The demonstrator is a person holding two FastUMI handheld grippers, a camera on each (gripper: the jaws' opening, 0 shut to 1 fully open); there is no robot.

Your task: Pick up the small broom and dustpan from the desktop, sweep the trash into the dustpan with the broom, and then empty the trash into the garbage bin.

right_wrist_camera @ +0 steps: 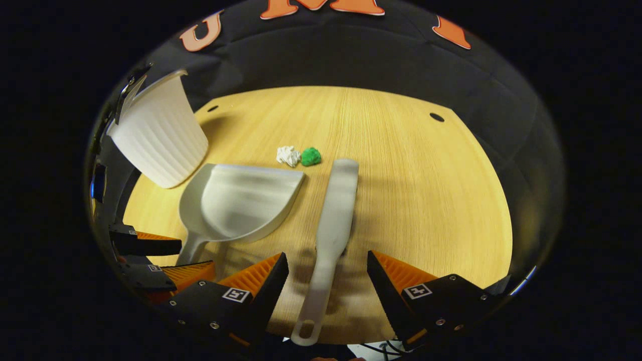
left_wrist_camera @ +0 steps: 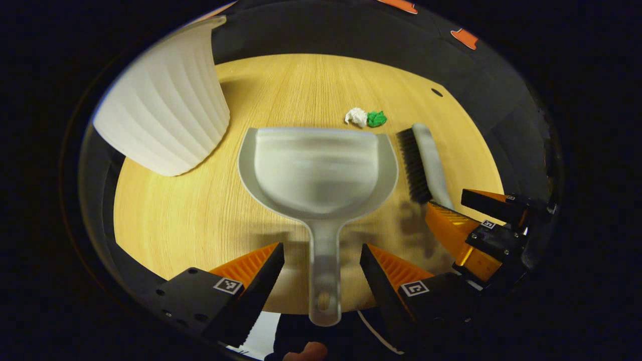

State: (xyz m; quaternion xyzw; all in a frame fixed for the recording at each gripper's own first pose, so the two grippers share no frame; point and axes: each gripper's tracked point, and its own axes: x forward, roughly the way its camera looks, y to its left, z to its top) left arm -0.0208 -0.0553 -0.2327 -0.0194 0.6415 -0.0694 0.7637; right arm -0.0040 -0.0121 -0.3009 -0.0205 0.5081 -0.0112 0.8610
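A: Where is there room?
B: The round pale wooden desktop [right_wrist_camera: 426, 200] lies bare at right; the white ribbed plastic garbage bin [right_wrist_camera: 158, 135] crowds its upper-left edge.
A: The tools?
B: The grey plastic dustpan [left_wrist_camera: 316, 170] lies centre, its handle between the released left gripper [left_wrist_camera: 321, 265]. The grey small broom [right_wrist_camera: 333, 225] lies between the released right gripper [right_wrist_camera: 326, 276]. White and green crumpled paper trash [right_wrist_camera: 298, 156] sits beyond.

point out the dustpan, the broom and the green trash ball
dustpan [left_wrist_camera: 316, 168], left gripper view, middle of its scoop
broom [right_wrist_camera: 333, 220], right gripper view, middle of its back
green trash ball [right_wrist_camera: 311, 156], right gripper view, its centre
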